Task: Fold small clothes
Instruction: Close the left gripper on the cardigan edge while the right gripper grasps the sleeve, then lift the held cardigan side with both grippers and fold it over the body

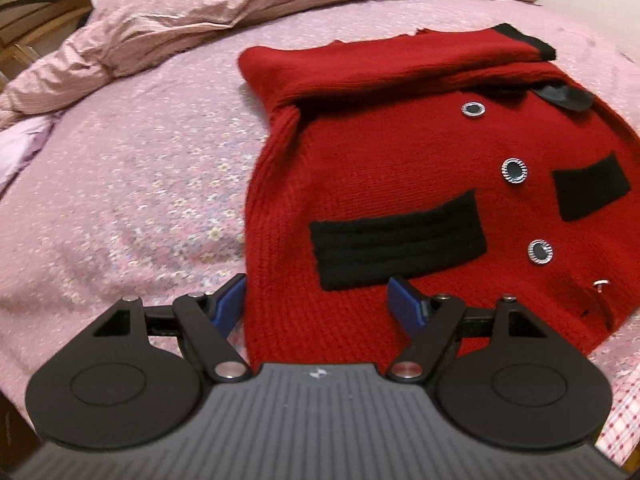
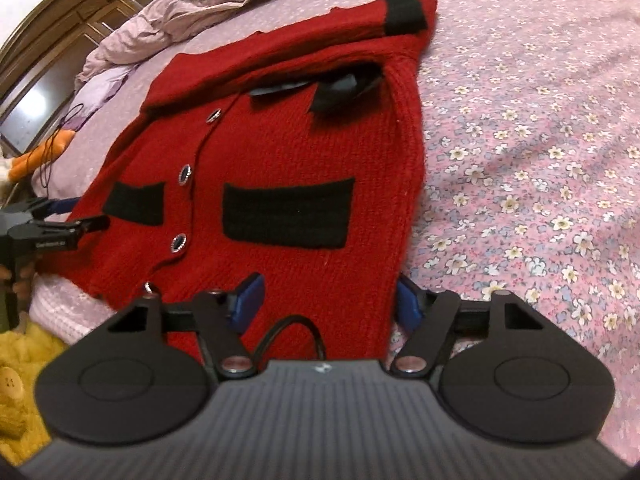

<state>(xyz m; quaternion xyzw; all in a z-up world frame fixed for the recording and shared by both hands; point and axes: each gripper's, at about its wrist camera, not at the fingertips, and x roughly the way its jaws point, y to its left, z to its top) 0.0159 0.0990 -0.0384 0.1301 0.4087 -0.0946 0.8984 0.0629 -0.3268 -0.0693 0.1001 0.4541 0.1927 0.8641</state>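
Pink floral bedspread (image 1: 120,180) carries our red cardigan (image 1: 380,200) lengthwise ahead, hem corners between each spread gripper's pads, left gripper (image 1: 316,304) and right gripper (image 2: 326,300), neither pinching.

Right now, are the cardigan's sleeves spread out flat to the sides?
No, the red cardigan has its sleeves folded across the top, one black cuff lying at the corner.

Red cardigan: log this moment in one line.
red cardigan flat on bed | sleeves folded | left gripper, right gripper open at hem
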